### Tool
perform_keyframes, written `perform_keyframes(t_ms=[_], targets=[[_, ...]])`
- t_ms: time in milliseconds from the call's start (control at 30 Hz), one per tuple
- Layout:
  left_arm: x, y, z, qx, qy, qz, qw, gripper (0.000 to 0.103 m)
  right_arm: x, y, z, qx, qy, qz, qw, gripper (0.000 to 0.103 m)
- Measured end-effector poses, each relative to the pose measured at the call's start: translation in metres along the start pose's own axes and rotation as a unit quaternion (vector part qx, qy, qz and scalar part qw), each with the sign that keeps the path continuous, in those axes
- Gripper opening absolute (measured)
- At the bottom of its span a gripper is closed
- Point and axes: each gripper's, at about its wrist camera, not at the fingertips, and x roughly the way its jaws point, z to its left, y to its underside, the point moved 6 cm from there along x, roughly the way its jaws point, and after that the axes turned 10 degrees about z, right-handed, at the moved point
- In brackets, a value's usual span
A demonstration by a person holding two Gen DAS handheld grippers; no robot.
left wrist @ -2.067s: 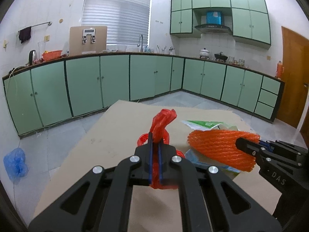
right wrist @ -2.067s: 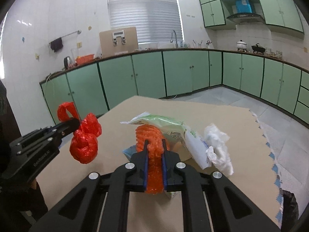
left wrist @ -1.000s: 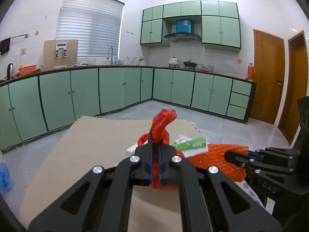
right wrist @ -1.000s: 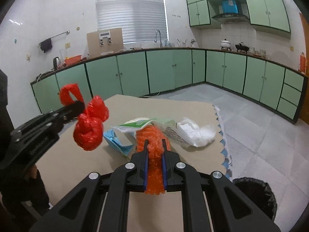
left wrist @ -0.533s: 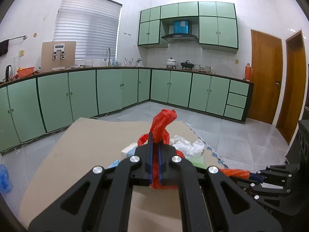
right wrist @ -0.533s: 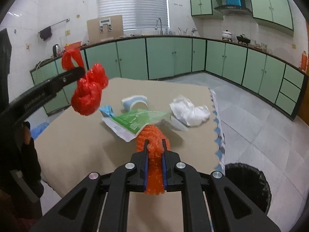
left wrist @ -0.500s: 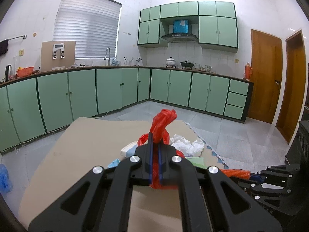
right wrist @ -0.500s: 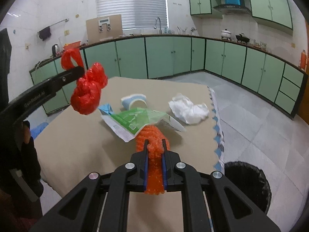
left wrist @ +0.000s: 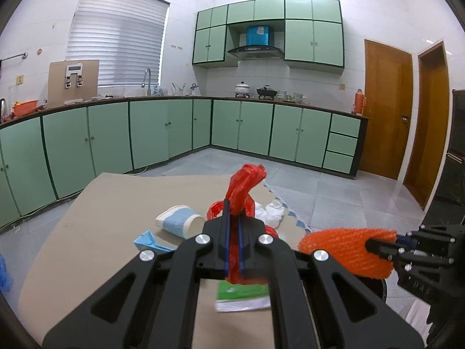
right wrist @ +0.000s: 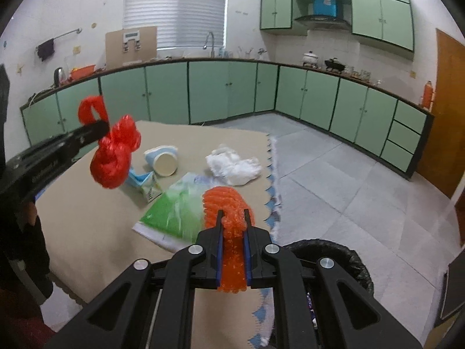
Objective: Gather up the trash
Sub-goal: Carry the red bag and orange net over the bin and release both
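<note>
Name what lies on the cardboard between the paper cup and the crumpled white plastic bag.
Nothing: in the right wrist view, bare cardboard separates the paper cup and the white plastic bag.

One red bag (right wrist: pixel 113 157), one orange net (right wrist: pixel 228 203), one cup (right wrist: pixel 162 161), one green packet (right wrist: pixel 174 215), one bin (right wrist: pixel 334 257).

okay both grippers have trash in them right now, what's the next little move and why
Probably carry the right gripper a little further right, over the black-lined trash bin, then open it. It is shut on the orange foam net sleeve, and the bin's rim sits just below and right of it, past the cardboard-covered table's edge. The left gripper, pinching the knotted red plastic bag, could follow.
</note>
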Motion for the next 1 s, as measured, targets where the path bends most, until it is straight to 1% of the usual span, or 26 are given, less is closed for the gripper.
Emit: perform_keyframes(t_ms=[200, 367, 500, 900, 1000], targets=[[0.001, -0.002, -0.015, 0.009, 0.015, -0.002, 0.9999, 0.003, -0.009, -0.004, -0.019, 0.032, 0.009, -0.023, 0.999, 0.011], [0.003, -0.004, -0.036, 0.021, 0.031, -0.003, 0.9993, 0.003, -0.018, -0.004, -0.029, 0.053, 0.017, -0.039, 0.998, 0.011], [0.008, -0.005, -0.052, 0.030, 0.046, 0.000, 0.9985, 0.003, -0.025, -0.004, -0.046, 0.068, 0.025, -0.050, 0.996, 0.011], [0.028, -0.003, -0.116, 0.058, 0.095, 0.009, 0.9938, 0.003, -0.040, 0.011, -0.102, 0.119, 0.060, -0.058, 0.989, 0.011], [0.037, -0.003, -0.135, 0.061, 0.114, 0.015, 0.9914, 0.003, -0.042, 0.018, -0.120, 0.134, 0.073, -0.057, 0.987, 0.011]])
